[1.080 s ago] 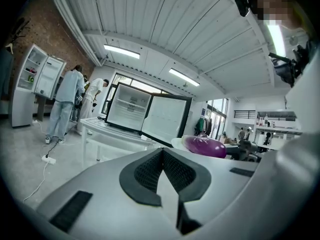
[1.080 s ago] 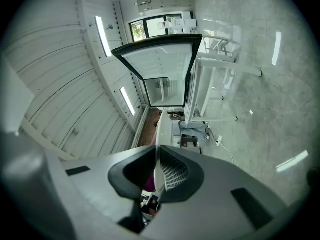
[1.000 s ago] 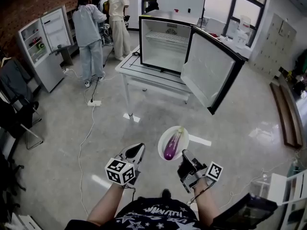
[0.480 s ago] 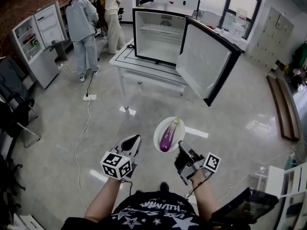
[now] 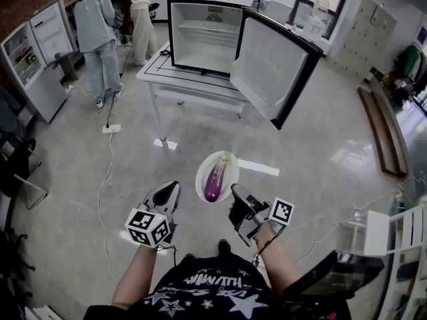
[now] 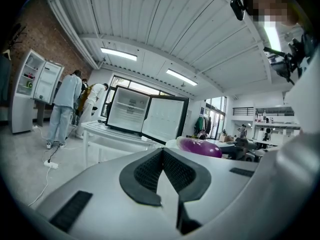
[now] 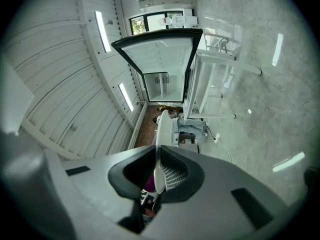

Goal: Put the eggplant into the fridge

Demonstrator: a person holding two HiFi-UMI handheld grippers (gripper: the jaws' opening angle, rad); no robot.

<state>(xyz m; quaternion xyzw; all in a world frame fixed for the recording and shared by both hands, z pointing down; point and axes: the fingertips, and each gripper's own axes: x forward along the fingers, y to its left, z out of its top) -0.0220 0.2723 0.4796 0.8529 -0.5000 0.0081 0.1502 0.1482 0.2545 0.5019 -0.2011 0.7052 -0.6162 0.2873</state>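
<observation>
A purple eggplant (image 5: 216, 177) lies on a small white plate (image 5: 201, 179) held over the floor. My right gripper (image 5: 237, 201) is shut on the plate's near rim. In the right gripper view the rim (image 7: 160, 134) runs edge-on between the fingers of that gripper (image 7: 158, 176). My left gripper (image 5: 167, 196) hangs beside the plate on the left, shut and empty. In the left gripper view its pads (image 6: 150, 171) meet, and the eggplant (image 6: 200, 147) shows to the right. The fridge (image 5: 200, 35) stands open on a white table (image 5: 167, 79) ahead, its door (image 5: 270, 69) swung to the right.
Two people (image 5: 93, 32) stand at the back left near a second open fridge (image 5: 33, 52). A power strip (image 5: 110, 129) with a trailing cable lies on the floor left of the table. A chair (image 5: 17, 172) stands at the left and a long bench (image 5: 380, 132) at the right.
The table and fridge have drawn nearer and shifted left in the head view. The plate with the eggplant and both grippers have moved along with me, holds unchanged.
</observation>
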